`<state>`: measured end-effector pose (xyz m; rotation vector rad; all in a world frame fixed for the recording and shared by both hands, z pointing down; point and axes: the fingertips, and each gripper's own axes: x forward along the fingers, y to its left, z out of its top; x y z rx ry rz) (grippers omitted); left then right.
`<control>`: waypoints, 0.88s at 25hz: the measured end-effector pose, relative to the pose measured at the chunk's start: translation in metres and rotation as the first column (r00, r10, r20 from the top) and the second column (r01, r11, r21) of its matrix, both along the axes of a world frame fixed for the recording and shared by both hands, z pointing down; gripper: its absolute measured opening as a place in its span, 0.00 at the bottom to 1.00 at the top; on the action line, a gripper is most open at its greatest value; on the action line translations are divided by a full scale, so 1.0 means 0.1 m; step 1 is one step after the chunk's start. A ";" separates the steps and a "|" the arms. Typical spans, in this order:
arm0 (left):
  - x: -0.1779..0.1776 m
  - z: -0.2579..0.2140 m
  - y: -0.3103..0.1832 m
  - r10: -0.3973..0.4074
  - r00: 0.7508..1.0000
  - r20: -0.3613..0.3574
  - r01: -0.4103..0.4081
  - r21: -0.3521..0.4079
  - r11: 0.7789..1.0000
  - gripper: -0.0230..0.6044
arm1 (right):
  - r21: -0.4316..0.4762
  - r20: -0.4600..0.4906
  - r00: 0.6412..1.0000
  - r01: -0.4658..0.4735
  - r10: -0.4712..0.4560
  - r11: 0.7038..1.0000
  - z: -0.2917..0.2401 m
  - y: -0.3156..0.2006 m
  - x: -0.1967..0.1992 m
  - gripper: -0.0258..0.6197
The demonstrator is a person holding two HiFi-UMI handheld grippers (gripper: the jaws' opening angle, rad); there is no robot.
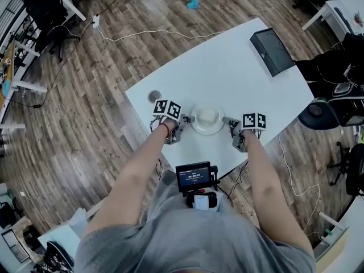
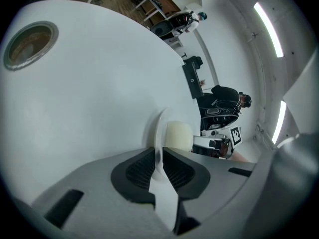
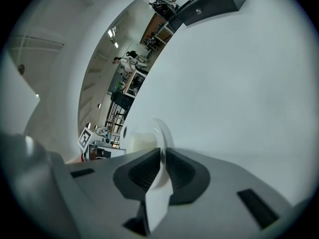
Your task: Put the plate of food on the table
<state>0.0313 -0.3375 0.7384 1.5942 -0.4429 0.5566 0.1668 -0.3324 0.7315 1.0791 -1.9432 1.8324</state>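
The plate (image 1: 207,120), white with a pale lump of food (image 1: 207,117) in its middle, is over the table (image 1: 239,67) close to the edge nearest the person; whether it rests on the top or hangs just above it cannot be told. The left tongs (image 2: 158,158) are closed on the plate's left rim and the right tongs (image 3: 163,161) are closed on its right rim. Beyond the plate the white top lies bare and wide up to the far edge. A black box (image 1: 272,51) sits by the far right edge, well apart. A round insert (image 1: 154,96) sits near the left corner, just beside the left tongs. A small screen (image 1: 194,177) below the near edge shows writing too small to read. A white cable (image 1: 148,34) runs over the wooden floor (image 1: 85,129) beyond the far left edge.
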 end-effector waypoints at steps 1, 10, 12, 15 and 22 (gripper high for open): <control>0.00 -0.01 0.00 0.017 1.000 0.013 -0.017 0.010 1.000 0.09 | 0.001 -0.005 1.000 0.002 -0.002 1.000 -0.01 0.00 0.01 0.10; -0.12 -0.18 -0.03 0.119 0.988 0.102 -0.133 0.145 0.981 0.09 | 0.090 -0.133 0.983 0.140 -0.128 0.986 -0.18 0.04 0.01 0.10; -0.12 -0.27 -0.05 0.130 0.985 0.111 -0.151 0.207 0.967 0.09 | 0.143 -0.194 0.966 0.203 -0.173 0.969 -0.26 0.07 -0.03 0.10; -0.12 -0.46 -0.08 0.122 0.986 0.111 -0.153 0.336 0.929 0.09 | 0.236 -0.249 0.950 0.250 -0.190 0.939 -0.42 0.11 -0.11 0.10; -0.11 -0.87 0.04 0.080 0.992 0.101 -0.124 0.591 0.797 0.09 | 0.422 -0.323 0.931 0.302 -0.170 0.855 -0.80 0.28 -0.18 0.10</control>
